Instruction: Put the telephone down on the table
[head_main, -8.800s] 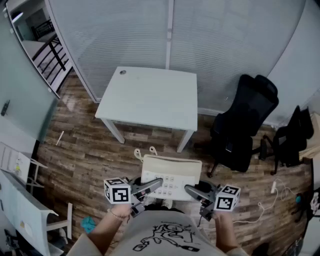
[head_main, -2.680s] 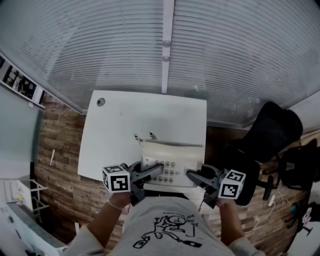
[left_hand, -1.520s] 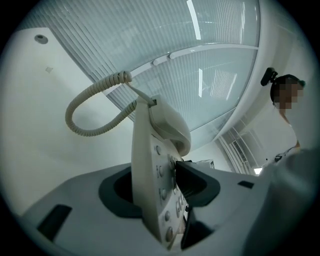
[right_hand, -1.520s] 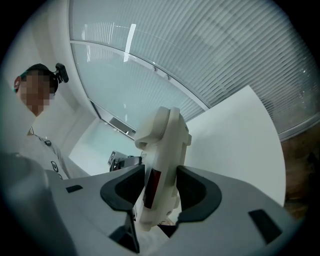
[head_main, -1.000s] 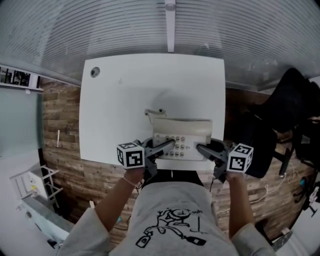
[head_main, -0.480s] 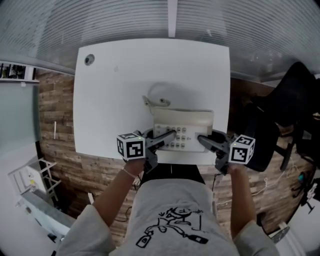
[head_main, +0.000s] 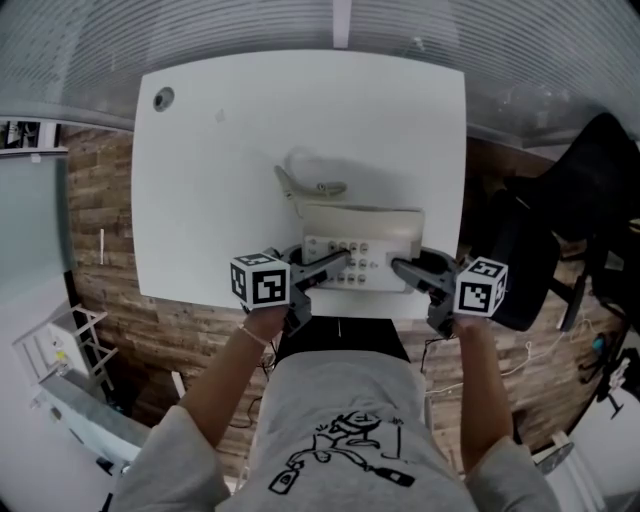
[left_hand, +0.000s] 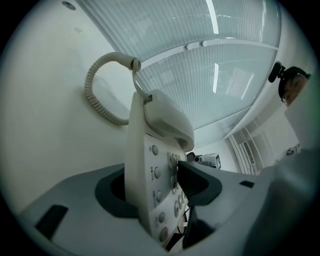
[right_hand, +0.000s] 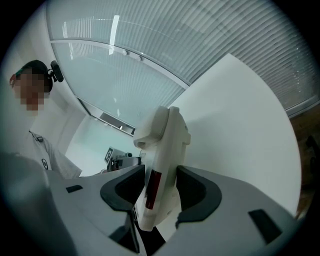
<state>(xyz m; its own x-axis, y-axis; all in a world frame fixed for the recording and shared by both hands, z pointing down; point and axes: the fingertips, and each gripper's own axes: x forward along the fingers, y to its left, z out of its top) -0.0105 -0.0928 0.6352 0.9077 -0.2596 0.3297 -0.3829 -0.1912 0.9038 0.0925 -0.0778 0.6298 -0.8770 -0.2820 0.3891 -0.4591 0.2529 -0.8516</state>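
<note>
The cream telephone (head_main: 362, 240), handset (head_main: 360, 215) on its cradle, is at the white table's (head_main: 200, 180) near edge; whether its base rests on the top I cannot tell. Its coiled cord (head_main: 300, 180) lies on the tabletop behind it. My left gripper (head_main: 335, 265) grips the phone's left side; in the left gripper view the telephone (left_hand: 150, 165) stands between the pads of the left gripper (left_hand: 160, 185), whose jaws are opening. My right gripper (head_main: 400, 268) is shut on the right side, with the telephone (right_hand: 162, 150) pinched between the right gripper's (right_hand: 160, 192) pads.
A round cable hole (head_main: 163, 99) marks the table's far left corner. A black office chair (head_main: 560, 240) stands right of the table on the wood floor (head_main: 100, 220). Slatted blinds (head_main: 300, 30) run behind the table. A white rack (head_main: 60, 370) sits at the lower left.
Both grippers have come down with the telephone, closer to the tabletop. The coiled cord now lies spread on the table behind the phone.
</note>
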